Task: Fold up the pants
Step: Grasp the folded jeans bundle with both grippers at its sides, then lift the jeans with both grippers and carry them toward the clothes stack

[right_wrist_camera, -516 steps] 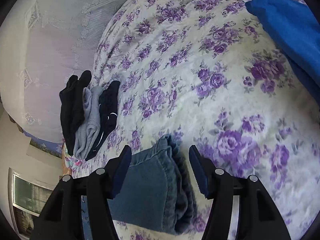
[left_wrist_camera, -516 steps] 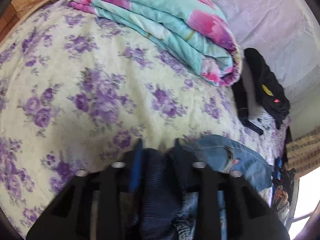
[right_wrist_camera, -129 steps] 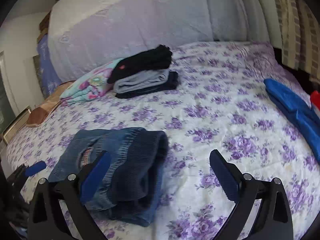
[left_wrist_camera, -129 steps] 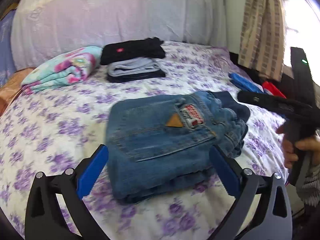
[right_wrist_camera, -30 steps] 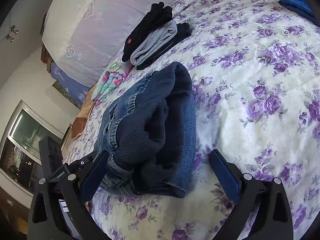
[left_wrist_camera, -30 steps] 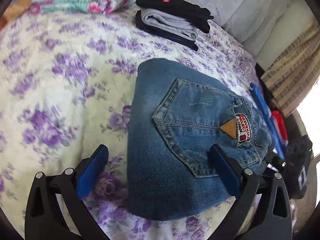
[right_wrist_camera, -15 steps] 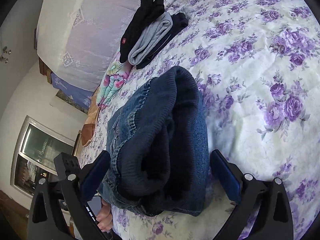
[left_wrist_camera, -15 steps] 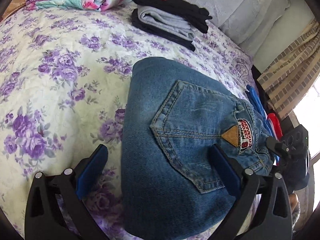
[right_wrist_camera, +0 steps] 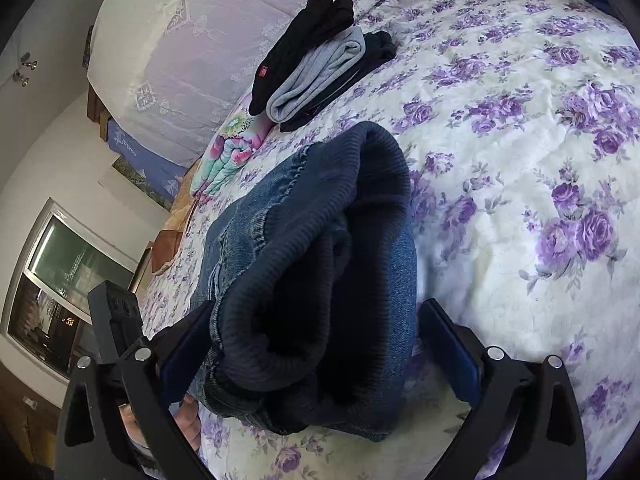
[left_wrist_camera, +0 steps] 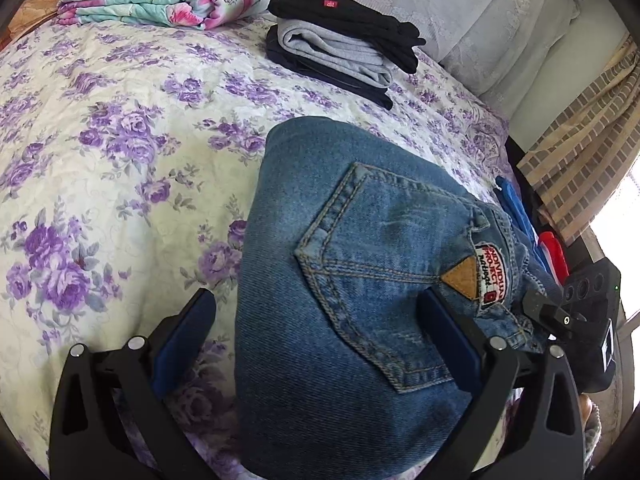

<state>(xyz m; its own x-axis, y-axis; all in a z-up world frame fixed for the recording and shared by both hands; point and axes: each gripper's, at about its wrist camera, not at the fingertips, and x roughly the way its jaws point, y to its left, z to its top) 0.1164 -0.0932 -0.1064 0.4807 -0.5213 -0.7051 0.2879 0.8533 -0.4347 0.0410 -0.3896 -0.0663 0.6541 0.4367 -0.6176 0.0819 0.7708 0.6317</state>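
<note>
Jeans [left_wrist_camera: 352, 304] folded into thick bundle on bed [left_wrist_camera: 120, 152], pocket up. Left gripper [left_wrist_camera: 316, 340] and right gripper [right_wrist_camera: 316, 344] both spread wide, straddling bundle ends (not yet squeezing). Next, likely: close both, carry to stack [left_wrist_camera: 340, 48] at 12 o'clock.

Left wrist view: close above the folded jeans [left_wrist_camera: 340, 280], facing the pillow end across the bedspread [left_wrist_camera: 100, 128]. Right wrist view: close at the jeans' opposite end, facing similarly. 2 views share jeans, stacked clothes [left_wrist_camera: 340, 40] [right_wrist_camera: 316, 60], bedspread.
</note>
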